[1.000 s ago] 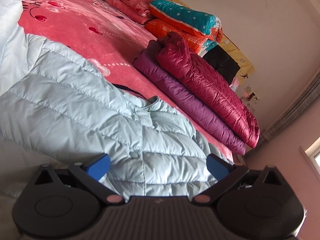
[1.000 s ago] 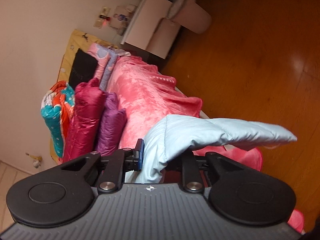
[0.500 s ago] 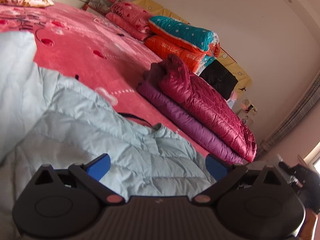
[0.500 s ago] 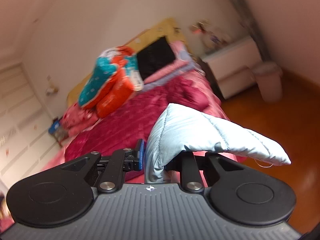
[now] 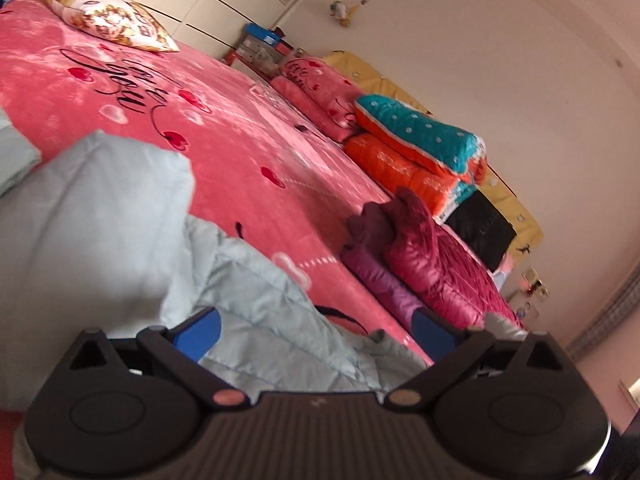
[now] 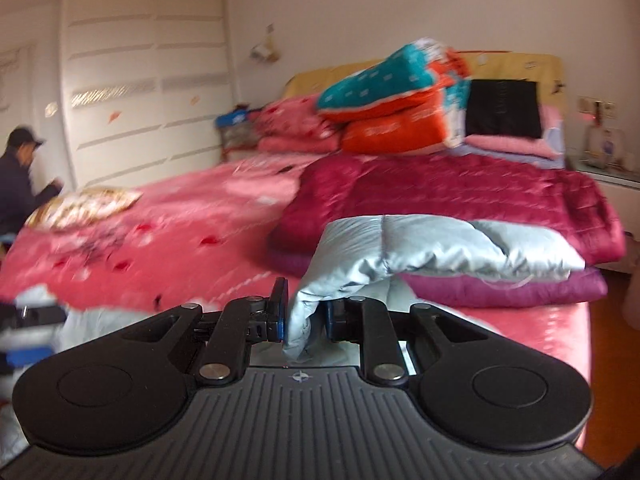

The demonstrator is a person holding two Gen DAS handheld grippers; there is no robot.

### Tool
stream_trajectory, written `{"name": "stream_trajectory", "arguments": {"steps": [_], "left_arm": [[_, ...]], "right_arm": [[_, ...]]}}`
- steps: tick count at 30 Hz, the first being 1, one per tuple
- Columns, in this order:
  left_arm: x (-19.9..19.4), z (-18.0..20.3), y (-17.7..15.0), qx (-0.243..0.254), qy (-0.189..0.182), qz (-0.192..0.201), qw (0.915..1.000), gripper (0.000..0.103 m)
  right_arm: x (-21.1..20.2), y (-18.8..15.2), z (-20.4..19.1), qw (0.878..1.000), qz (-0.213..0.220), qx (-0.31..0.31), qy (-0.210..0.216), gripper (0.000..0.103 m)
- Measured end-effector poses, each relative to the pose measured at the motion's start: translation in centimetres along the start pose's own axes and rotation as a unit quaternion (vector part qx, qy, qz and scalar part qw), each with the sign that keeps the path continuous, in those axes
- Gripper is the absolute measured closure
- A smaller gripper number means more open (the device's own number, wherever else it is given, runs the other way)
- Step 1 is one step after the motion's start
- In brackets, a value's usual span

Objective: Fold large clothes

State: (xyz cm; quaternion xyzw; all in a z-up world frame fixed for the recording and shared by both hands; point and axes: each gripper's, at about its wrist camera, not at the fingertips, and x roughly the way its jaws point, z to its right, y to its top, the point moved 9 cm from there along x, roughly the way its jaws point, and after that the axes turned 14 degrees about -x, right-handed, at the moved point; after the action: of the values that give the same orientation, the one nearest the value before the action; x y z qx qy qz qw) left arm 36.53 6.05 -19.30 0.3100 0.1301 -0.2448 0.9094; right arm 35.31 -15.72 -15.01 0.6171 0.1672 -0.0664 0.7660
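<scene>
- Left wrist view: the left gripper [image 5: 316, 330] points slightly down across the bed [image 5: 248, 168], with the view tilted so the bed slopes down to the right.
- The blue fingers [image 5: 200, 332] stand wide apart. Nothing is clamped between them.
- The light-blue down jacket [image 5: 256, 312] lies on the near part of the bed, under and ahead of the open fingers. A puffed, blurred part of it rises at the near left.
- To the far right, a crimson down jacket [image 5: 440, 276] lies on top of a purple down jacket [image 5: 384, 284], well apart from the light-blue one.
- Farther on, a stack of folded blankets [image 5: 416, 148] sits at the head of the bed. A patterned pillow [image 5: 108, 16] lies at the far left.
- Right wrist view: the right gripper [image 6: 306, 314] is held roughly level in roll, pointing slightly down toward the head of the bed.
- Its fingers [image 6: 279, 312] are nearly together, clamped on a fold of the light-blue down jacket [image 6: 420, 248]. The held part extends ahead and to the right, lifted above the bed [image 6: 180, 256].
- Beyond it lie the crimson down jacket [image 6: 460, 196] over the purple down jacket [image 6: 500, 288].
- The left gripper [image 6: 28, 332] shows at the near left edge, blurred.
- A person [image 6: 18, 184] in dark clothes is at the far left, beside the bed.
</scene>
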Motion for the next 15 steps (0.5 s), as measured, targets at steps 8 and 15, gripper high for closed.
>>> {"name": "stream_trajectory", "arguments": {"steps": [8,15], "left_arm": [[-0.1,-0.7,1.2,-0.010,0.005,0.010,0.9999,0.002],[-0.6,-1.3,1.6,-0.023,0.004,0.015,0.9996,0.002]], "right_arm": [[4.3,-4.9,-10.3,0.986,-0.088,-0.114,0.083,0.029],[2.7,-6.2,-16.1,0.972,-0.074,-0.197,0.107,0.004]]}}
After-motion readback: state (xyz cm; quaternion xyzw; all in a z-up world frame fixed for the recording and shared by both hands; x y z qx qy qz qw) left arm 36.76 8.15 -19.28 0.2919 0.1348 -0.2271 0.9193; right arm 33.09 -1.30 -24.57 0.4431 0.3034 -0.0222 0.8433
